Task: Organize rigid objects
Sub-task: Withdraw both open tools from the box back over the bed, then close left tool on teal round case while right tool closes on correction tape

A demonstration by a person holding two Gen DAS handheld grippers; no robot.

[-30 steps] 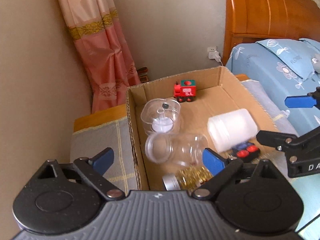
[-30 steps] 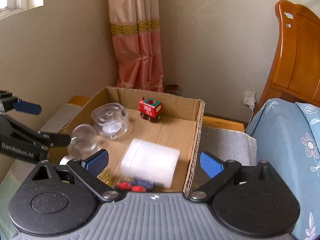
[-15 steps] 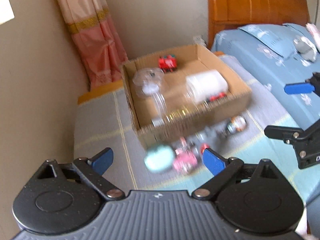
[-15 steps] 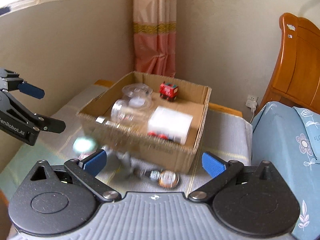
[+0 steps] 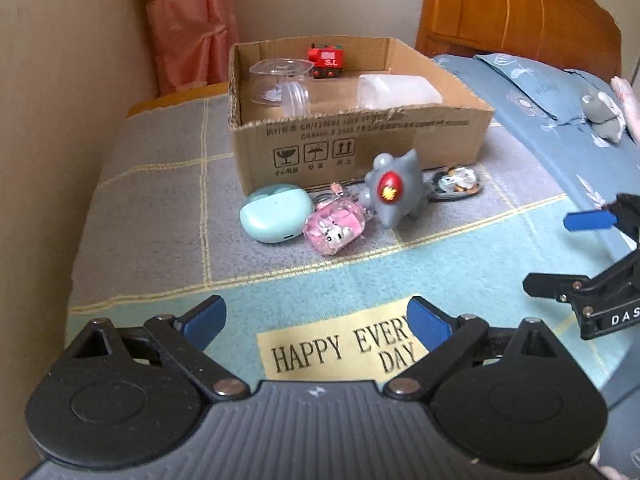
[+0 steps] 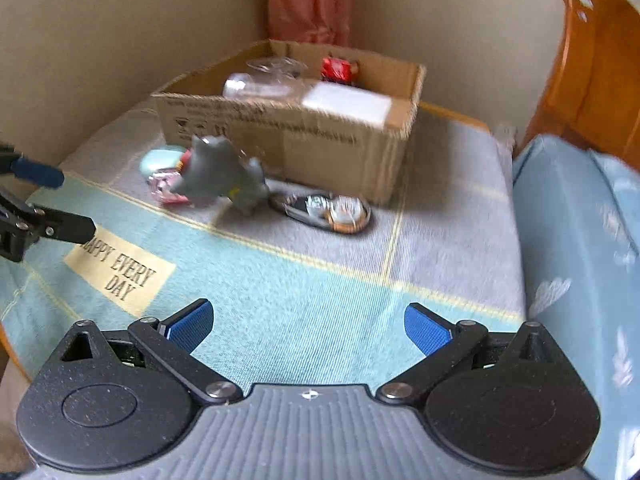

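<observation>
A cardboard box [image 5: 360,148] [image 6: 280,136] stands on the cloth-covered table and holds a red toy train [image 5: 326,61], clear plastic containers [image 5: 280,80] and a frosted white tub [image 5: 396,90]. In front of the box lie a mint earbud case [image 5: 276,212], a pink charm [image 5: 334,229], a grey toy figure [image 5: 394,192] [image 6: 220,174] and a round keychain [image 5: 456,182] [image 6: 332,212]. My left gripper [image 5: 316,322] is open over the cloth, well short of these things. My right gripper [image 6: 308,326] is open too, with nothing between its fingers.
The patchwork cloth [image 5: 160,208] bears a yellow "HAPPY EVERY DAY" label [image 5: 340,344]. A beige wall [image 5: 60,80] runs along the left, a pink curtain [image 5: 188,24] hangs behind. A bed with blue bedding [image 5: 560,120] and a wooden headboard [image 5: 520,8] lies at the right.
Both grippers have pulled back from over the box and sunk lower. The small things in front of the box have come into view. Both stay open and empty.
</observation>
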